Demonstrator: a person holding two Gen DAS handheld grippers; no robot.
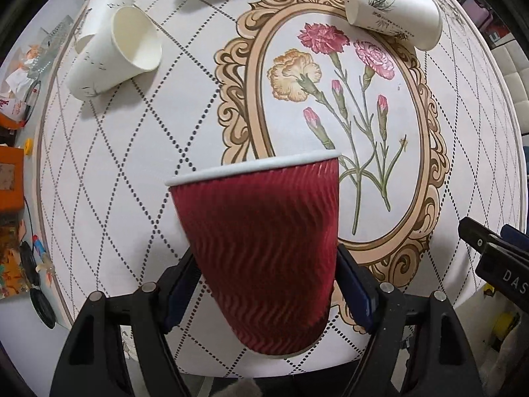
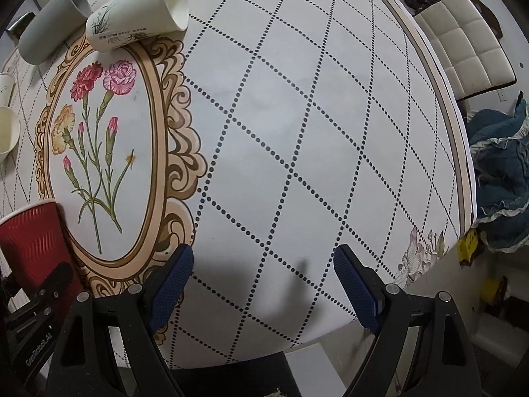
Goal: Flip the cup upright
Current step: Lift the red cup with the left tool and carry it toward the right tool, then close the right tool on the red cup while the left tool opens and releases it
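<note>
Red cup (image 1: 261, 251) sits clamped in the left gripper (image 1: 267, 284), rim up, slightly tilted, above the table (image 1: 132, 172). Right gripper (image 2: 264, 284) hangs open, empty. Flip looks basically done; next is probably lowering it flat and letting go.

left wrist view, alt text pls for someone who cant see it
The left gripper holds a red cup rim up above a floral tablecloth. Three white cups lie tipped over at the far side.
</note>
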